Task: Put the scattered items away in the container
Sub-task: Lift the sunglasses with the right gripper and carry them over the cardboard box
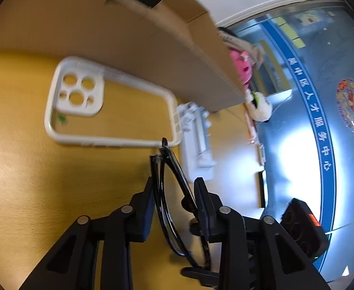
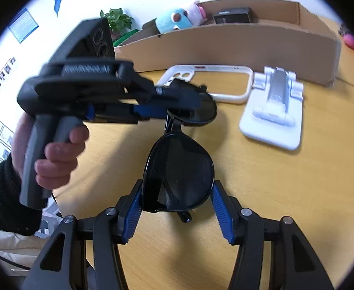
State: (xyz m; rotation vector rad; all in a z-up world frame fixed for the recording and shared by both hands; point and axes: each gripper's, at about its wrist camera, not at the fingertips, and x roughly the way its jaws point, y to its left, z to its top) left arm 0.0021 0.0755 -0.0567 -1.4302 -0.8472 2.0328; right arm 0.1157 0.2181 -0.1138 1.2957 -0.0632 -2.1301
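Observation:
Black sunglasses (image 2: 178, 169) hang above the wooden table. My right gripper (image 2: 177, 191) is shut on the near lens, its blue pads (image 2: 219, 205) against the rim. My left gripper (image 2: 189, 101) comes in from the left and is shut on the far lens; in the left wrist view it (image 1: 174, 188) clamps the folded frame (image 1: 163, 193). A white phone case (image 1: 104, 104) and a white folding phone stand (image 2: 272, 111) lie on the table in front of the cardboard box (image 2: 237, 41).
The box holds a plush toy (image 2: 179, 19) and a small black box (image 2: 235, 15). A pink object (image 1: 243, 68) lies past the box's end. The table (image 2: 285, 193) edge curves at left, beside the hand.

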